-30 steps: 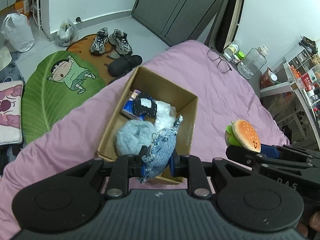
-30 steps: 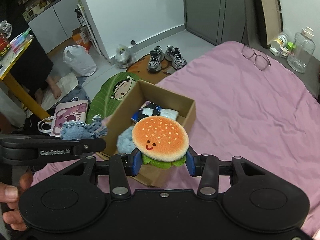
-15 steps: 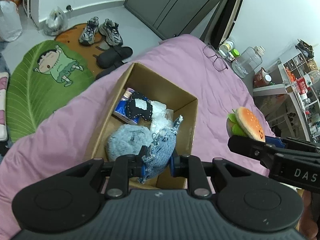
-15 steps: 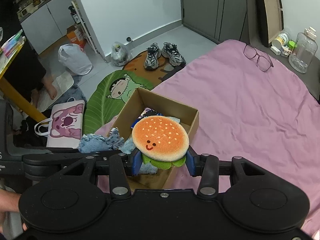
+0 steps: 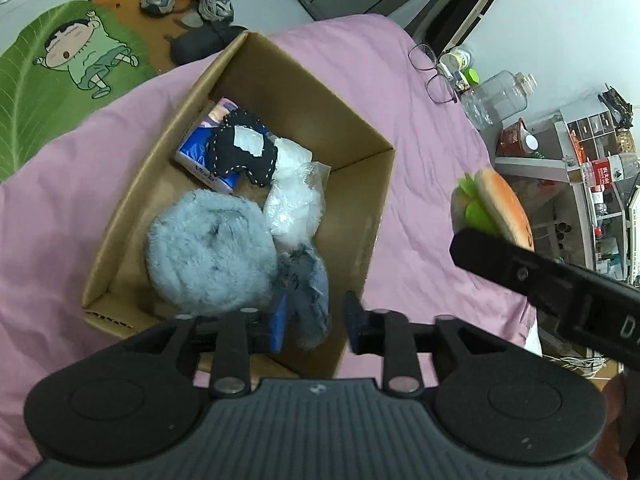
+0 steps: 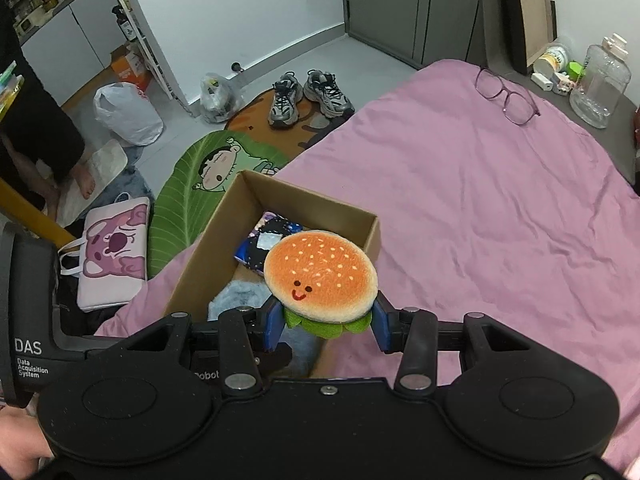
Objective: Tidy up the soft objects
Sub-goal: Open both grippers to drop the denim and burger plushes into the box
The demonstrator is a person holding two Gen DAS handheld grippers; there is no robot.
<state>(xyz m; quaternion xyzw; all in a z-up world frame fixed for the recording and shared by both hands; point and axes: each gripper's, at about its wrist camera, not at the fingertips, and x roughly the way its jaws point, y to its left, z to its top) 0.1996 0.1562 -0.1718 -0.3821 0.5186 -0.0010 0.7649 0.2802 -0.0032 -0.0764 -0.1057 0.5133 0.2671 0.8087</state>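
A cardboard box point(image 5: 360, 216) sits on the pink bed, holding a fluffy grey-blue plush point(image 5: 208, 248), a black felt piece point(image 5: 244, 152) and a white plastic bag point(image 5: 294, 200). My left gripper point(image 5: 316, 320) hangs over the box's near corner with its jaws opening. A denim toy point(image 5: 308, 292) lies between them, leaning on the left finger and free of the right pad. My right gripper point(image 6: 326, 326) is shut on an orange burger plush point(image 6: 320, 276) with a smiling face, above the box's point(image 6: 200, 264) near right side. That burger point(image 5: 496, 208) also shows in the left wrist view.
Glasses point(image 6: 506, 96) lie on the pink sheet point(image 6: 480, 220) at the far side. A clear jar point(image 6: 600, 80) stands beyond the bed. On the floor are sneakers point(image 6: 304, 96), a green leaf rug point(image 6: 180, 200), a pink bag point(image 6: 112, 256) and a person's bare feet point(image 6: 84, 184).
My left gripper sank toward the box and its jaws parted, loosing the denim toy, which slipped lower between them. The right gripper drifted closer over the box, burger still clamped.
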